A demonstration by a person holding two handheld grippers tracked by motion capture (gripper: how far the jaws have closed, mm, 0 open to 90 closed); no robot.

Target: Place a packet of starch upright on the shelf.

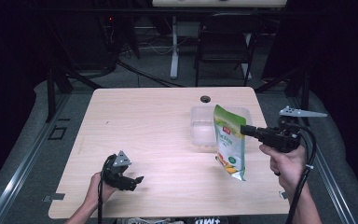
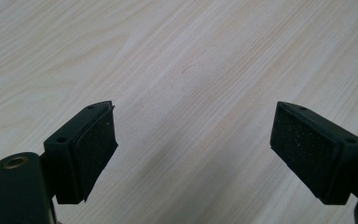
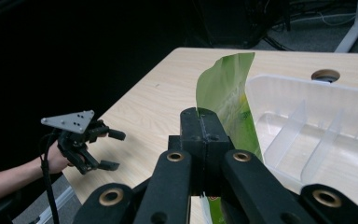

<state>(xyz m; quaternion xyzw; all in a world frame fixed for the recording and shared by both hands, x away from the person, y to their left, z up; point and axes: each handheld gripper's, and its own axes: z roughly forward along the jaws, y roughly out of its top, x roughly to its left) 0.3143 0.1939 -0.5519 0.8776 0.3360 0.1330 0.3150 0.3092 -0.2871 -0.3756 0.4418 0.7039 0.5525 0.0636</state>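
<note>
Over on the right side, the right claw (image 1: 245, 129) is clamped flat on a green snack pouch (image 1: 230, 144), jaws pressed together on the pouch's edge partway down from the top. The pouch hangs upright in the air, its bottom corner low over the light wood tabletop (image 1: 158, 140), though whether it touches the wood I cannot tell. In the right gripper view the claw (image 3: 200, 122) shows its two black jaws tight together with the green foil (image 3: 226, 93) rising from between them and curling over at the top.

Just behind the pouch sits a clear plastic bin (image 1: 200, 126), near the tabletop's far right area. The right gripper view shows the bin (image 3: 307, 116) with upright clear dividers splitting it into compartments. Beyond it there is a round cable hole (image 1: 205, 99) in the tabletop's far edge.

Down at the near left, the left claw (image 1: 137, 181) is low over the wood, well apart from the pouch and the bin, held by the person's left hand (image 1: 98, 186). Its jaws are spread wide, and in the left gripper view the claw (image 2: 193, 149) has bare wood grain between the two black pads (image 2: 95, 147), gripping nothing. The right hand (image 1: 286, 165) grips its tool from below, a black cable (image 1: 303, 186) trailing down the forearm.
</note>
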